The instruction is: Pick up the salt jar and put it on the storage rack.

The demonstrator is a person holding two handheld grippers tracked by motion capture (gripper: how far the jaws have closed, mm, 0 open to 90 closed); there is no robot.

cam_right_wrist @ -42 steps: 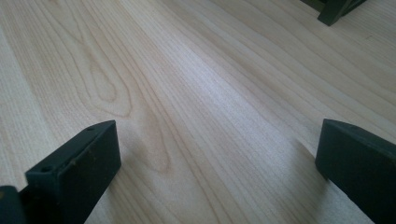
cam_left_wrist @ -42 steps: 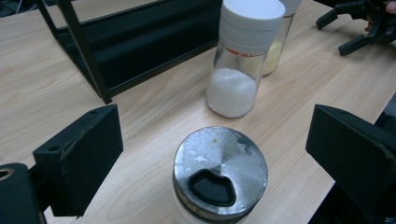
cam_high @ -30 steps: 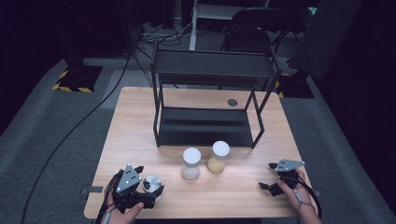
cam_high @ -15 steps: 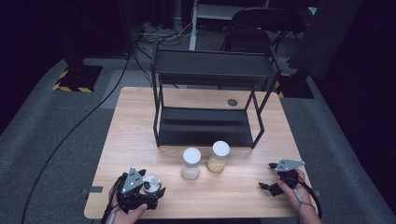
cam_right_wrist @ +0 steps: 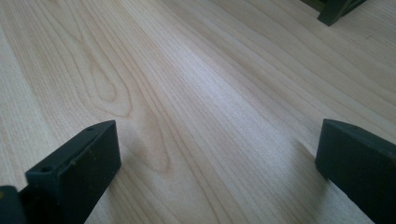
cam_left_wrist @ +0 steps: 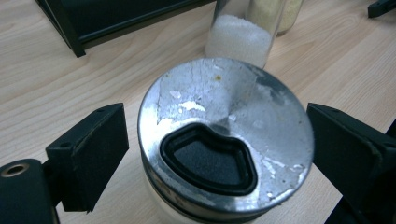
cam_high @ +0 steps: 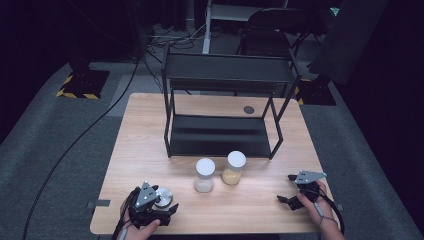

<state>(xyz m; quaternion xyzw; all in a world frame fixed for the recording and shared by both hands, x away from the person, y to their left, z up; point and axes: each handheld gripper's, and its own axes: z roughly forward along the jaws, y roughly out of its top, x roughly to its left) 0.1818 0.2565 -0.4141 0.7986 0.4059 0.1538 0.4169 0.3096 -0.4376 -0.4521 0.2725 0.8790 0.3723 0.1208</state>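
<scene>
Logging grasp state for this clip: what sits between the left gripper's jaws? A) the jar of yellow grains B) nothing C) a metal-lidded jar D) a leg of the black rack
C: in the left gripper view the open jaws flank the metal-lidded jar, gaps showing either side.

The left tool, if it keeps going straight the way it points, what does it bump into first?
Probably the metal-lidded jar, which sits between the left tool's open jaws with gaps on both sides. Just beyond stands the jar of white powder.
</scene>
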